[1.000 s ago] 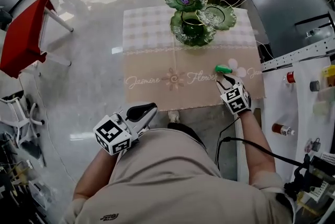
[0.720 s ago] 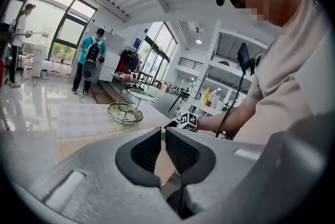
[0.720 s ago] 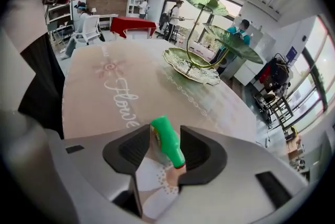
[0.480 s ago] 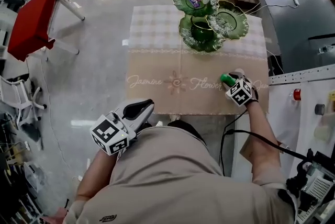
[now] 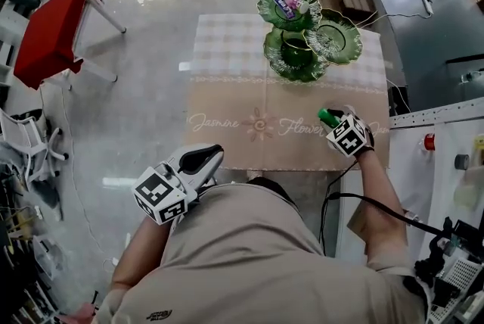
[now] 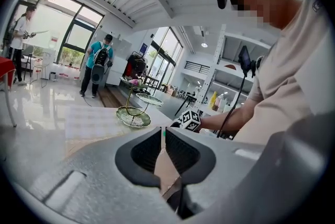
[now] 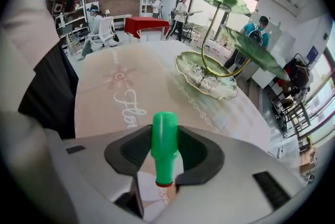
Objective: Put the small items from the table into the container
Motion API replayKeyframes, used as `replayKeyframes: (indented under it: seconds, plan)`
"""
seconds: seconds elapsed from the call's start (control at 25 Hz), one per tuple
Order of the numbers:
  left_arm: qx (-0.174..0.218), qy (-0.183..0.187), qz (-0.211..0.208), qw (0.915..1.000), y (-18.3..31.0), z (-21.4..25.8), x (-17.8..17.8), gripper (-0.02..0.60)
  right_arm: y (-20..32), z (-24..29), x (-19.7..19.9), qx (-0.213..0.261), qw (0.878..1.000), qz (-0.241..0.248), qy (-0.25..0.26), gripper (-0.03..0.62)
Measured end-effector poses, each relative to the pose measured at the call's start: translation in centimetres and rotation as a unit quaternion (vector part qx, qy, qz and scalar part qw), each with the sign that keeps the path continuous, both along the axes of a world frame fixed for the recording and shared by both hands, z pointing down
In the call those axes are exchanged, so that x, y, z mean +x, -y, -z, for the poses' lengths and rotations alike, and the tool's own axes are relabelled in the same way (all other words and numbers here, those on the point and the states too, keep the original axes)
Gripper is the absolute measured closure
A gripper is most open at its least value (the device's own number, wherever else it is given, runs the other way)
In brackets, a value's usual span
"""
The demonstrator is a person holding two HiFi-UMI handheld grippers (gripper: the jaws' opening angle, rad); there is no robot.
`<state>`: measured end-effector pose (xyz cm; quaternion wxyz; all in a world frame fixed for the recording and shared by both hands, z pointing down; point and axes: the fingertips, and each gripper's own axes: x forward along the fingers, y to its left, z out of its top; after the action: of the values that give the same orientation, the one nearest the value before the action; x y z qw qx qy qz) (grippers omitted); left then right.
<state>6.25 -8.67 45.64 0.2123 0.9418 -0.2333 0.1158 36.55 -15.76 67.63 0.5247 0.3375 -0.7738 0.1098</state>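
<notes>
While its jaws are closing on the green marker [image 7: 164, 144] near the table's [image 5: 227, 99] right edge, the right gripper [image 5: 336, 122] points downward. The left gripper [image 5: 208, 158], jaws pressed together, hangs off the front edge.

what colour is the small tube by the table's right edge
The tube is bright green, reddish ring at one end; clearest in the right gripper view.

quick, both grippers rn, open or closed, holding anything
left gripper: fingers closed, nothing between them
right gripper: fingers closing on the green marker, pads touching it
</notes>
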Motion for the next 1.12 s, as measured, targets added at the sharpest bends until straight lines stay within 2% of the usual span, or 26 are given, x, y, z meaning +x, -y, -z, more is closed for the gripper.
replayKeyframes:
  seconds: [0.28, 0.6, 0.84, 1.12]
  plan:
    - [0.001, -0.012, -0.008, 0.9999, -0.4, 0.2, -1.7, 0.572, 2.8, 10.1, -4.8, 0.065, 0.998, 0.015, 0.019, 0.433]
    - [0.009, -0.029, 0.013, 0.9995, -0.7, 0.7, -5.6, 0.572, 8.3, 21.4, -10.4, 0.137, 0.99, 0.017, 0.041, 0.433]
    - [0.017, -0.038, 0.055, 0.9976, -0.6, 0.9, -9.1, 0.572, 13.6, 25.4, -13.0, 0.169, 0.985, 0.027, 0.026, 0.433]
    - [0.018, -0.044, 0.107, 0.9931, -0.9, 0.8, -12.5, 0.572, 19.3, 26.5, -15.2, 0.165, 0.986, 0.014, 0.034, 0.433]
